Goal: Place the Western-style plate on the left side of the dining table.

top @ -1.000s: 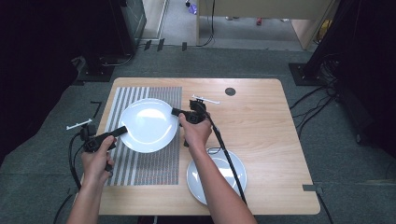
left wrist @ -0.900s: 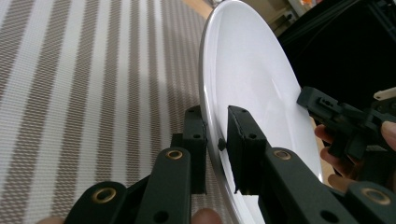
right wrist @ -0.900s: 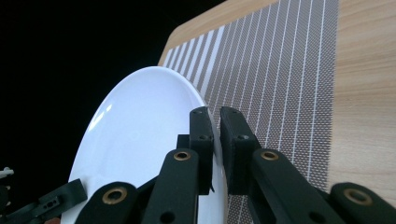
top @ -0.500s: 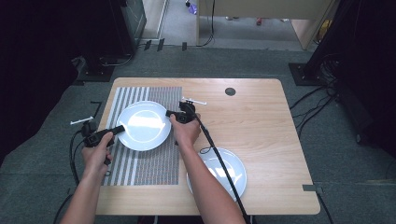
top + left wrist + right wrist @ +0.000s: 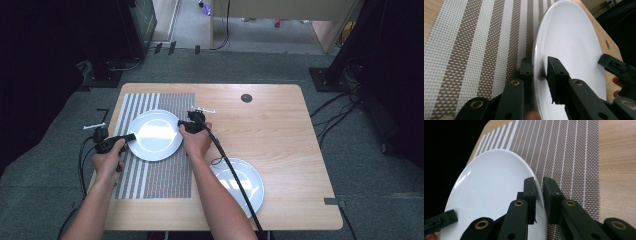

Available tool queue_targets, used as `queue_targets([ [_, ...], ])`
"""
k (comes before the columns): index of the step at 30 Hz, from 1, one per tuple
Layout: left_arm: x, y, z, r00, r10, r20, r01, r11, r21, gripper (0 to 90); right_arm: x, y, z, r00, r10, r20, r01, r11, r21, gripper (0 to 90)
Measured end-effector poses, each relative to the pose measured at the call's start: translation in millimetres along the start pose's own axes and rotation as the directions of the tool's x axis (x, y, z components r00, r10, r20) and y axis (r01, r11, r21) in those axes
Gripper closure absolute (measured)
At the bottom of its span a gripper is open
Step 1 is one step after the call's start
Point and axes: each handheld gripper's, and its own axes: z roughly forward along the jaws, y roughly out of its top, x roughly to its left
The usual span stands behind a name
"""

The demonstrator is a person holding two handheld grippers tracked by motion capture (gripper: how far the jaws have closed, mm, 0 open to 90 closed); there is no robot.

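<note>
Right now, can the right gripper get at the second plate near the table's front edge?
Probably not yet: the right gripper is shut on the rim of the plate on the mat, shared with the left gripper. The second plate lies uncovered beside the right forearm, close by once it lets go.

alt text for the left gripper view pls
The left gripper pinches the rim of a white plate between its black jaws, above a brown-and-white striped mat. At far right, the right gripper grips the plate's opposite edge.

The right gripper [image 5: 538, 195] pinches the rim of a white plate [image 5: 491, 195] above a striped mat [image 5: 564, 152]. The left gripper [image 5: 439, 222] grips the far rim.
</note>
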Motion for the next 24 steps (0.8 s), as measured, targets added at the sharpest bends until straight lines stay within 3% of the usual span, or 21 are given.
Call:
queue_targets([
  [2, 1.3, -0.8, 1.8, 0.9999, -0.014, -0.006, 0.014, 0.9998, -0.012, 76.1, -1.0, -1.7, 2.4, 0.9993, -0.036, 0.006, 0.036, 0.999, -0.008, 82.1],
  [10, 1.2, 0.5, 3.4, 0.9996, 0.002, -0.029, -0.003, 0.9994, -0.033, 74.8, -2.5, -6.0, 9.0, 0.9981, -0.062, 0.003, 0.062, 0.998, -0.018, 82.2],
  [15, 1.4, 2.2, 3.4, 0.9990, 0.013, -0.042, -0.015, 0.9991, -0.041, 73.8, 0.8, -4.3, 10.4, 0.9976, -0.066, -0.019, 0.065, 0.997, -0.052, 80.4],
  [19, 0.7, 1.6, 4.8, 0.9987, 0.032, -0.039, -0.034, 0.9985, -0.043, 73.0, -2.0, -5.1, 12.8, 0.9954, -0.095, -0.008, 0.095, 0.995, -0.028, 79.3],
  [24, -0.7, 1.3, 4.9, 0.9990, 0.034, -0.027, -0.035, 0.9983, -0.046, 64.1, -3.1, -5.9, 14.3, 0.9932, -0.112, -0.031, 0.111, 0.993, -0.029, 72.2],
])
